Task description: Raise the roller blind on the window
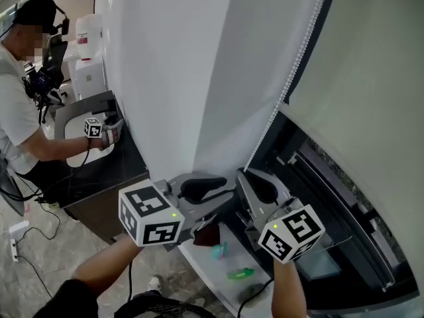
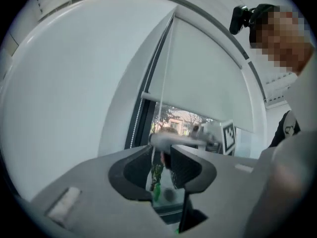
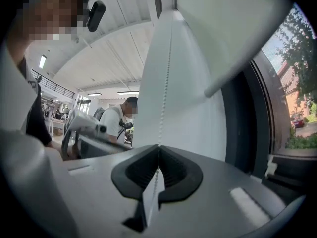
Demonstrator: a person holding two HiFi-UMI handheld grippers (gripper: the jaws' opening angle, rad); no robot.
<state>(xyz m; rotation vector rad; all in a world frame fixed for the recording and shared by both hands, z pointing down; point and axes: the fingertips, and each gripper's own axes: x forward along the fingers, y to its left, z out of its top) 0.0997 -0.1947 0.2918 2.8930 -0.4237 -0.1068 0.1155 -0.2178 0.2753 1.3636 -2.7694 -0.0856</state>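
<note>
- The right gripper (image 3: 159,150) has its jaws pressed together on the bead chain (image 3: 166,83), which runs straight up from the pinch.
- The left gripper (image 2: 161,155) has its jaws a little apart. A thin line of chain (image 2: 165,68) seems to drop into the gap, beside one pad and not clamped.
- In the head view the left gripper (image 1: 212,189) and right gripper (image 1: 255,181) sit side by side, both pointing up and away at the chain's lower end.
- The left forearm (image 1: 99,273) comes in from the lower left and the right forearm (image 1: 288,290) from below. Both are raised towards the window.
- The chain (image 1: 291,78) slants up to the right along the edge of the blind (image 1: 364,78).
- The blind is partly down, and its bottom bar (image 3: 247,58) hangs above the window frame (image 1: 331,197).
- A white pillar (image 1: 172,65) stands just left of the chain.
- Another person (image 1: 16,111) stands well apart at the far left.
</note>
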